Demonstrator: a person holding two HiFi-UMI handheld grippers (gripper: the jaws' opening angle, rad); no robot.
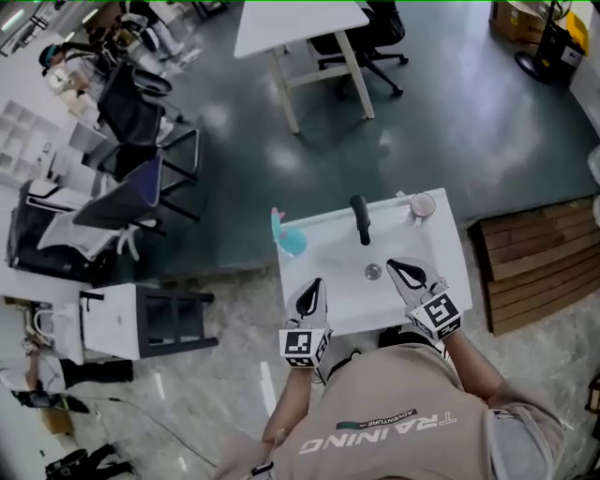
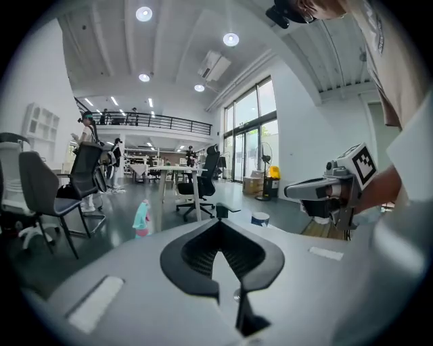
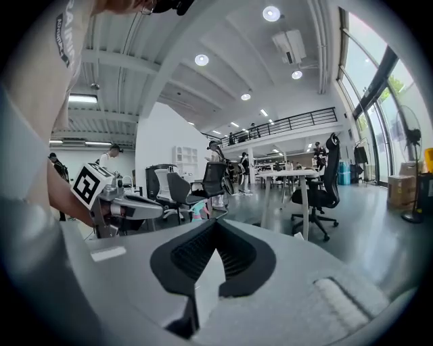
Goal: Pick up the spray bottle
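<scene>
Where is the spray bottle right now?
In the head view, the spray bottle stands at the far left corner of the white sink, left of the black faucet and ahead of the left tongs.

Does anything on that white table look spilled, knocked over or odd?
Nothing looks spilled or toppled. Only the spray bottle stands out: it sits at the table's far left corner, close to the edge, where a nudge might tip it off.

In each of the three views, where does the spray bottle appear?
Head view: spray bottle at the white sink's far left corner.
Left gripper view: bottle left of centre, beyond the jaws.
Right gripper view: bottle small, just left of the jaw tips.
Shared landmark: the distant white desk with a black office chair.
</scene>
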